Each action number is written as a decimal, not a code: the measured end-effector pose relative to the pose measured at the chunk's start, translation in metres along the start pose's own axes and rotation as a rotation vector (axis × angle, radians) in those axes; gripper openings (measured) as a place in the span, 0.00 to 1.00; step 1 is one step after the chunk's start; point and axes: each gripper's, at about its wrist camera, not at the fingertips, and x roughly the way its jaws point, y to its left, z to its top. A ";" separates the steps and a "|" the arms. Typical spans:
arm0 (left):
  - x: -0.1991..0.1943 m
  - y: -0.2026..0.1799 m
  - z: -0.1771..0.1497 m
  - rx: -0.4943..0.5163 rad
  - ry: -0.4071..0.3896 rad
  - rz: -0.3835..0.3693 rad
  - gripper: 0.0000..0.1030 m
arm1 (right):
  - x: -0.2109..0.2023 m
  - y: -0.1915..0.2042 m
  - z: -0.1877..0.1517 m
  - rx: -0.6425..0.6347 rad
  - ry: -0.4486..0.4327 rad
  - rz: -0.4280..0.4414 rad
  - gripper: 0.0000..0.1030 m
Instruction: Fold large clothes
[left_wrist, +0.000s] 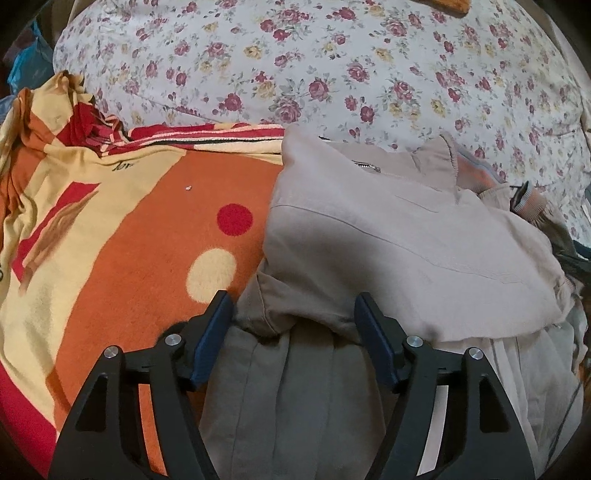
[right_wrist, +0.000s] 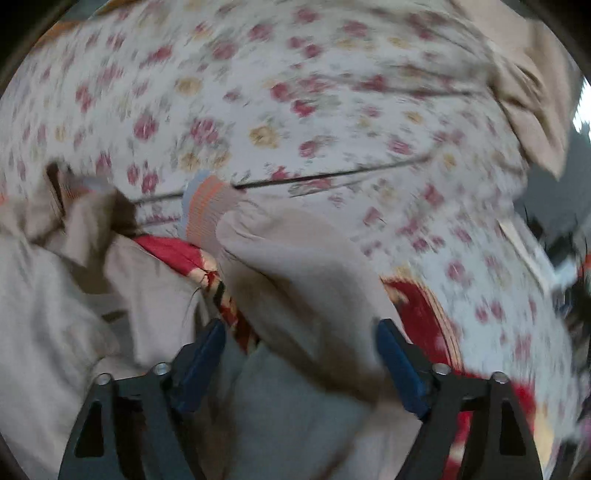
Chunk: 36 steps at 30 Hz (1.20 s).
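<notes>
A beige zip jacket (left_wrist: 388, 240) lies partly folded on an orange, red and cream blanket (left_wrist: 140, 229). My left gripper (left_wrist: 293, 310) is open, its jaws wide apart over the jacket's near folded edge, with cloth between them. In the blurred right wrist view my right gripper (right_wrist: 301, 338) is open over a beige sleeve (right_wrist: 295, 266) of the same jacket, which ends in an orange and blue striped cuff (right_wrist: 207, 210). More beige cloth (right_wrist: 55, 295) lies bunched at the left.
A white bedsheet with red and yellow roses (left_wrist: 332, 74) covers the bed beyond the blanket. The blanket's edge (left_wrist: 55, 110) is rumpled at the far left. Dark items (left_wrist: 580, 254) lie at the right edge. A beige cloth (right_wrist: 532, 85) lies at the top right.
</notes>
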 end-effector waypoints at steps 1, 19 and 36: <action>0.001 0.000 0.000 0.002 0.001 0.001 0.68 | 0.010 0.003 0.002 -0.016 0.017 -0.016 0.81; -0.011 0.008 0.006 -0.033 -0.037 -0.044 0.69 | -0.127 -0.150 0.009 0.520 -0.218 0.762 0.08; -0.052 0.033 0.018 -0.140 -0.114 -0.287 0.69 | -0.247 0.065 0.073 -0.105 -0.148 1.087 0.08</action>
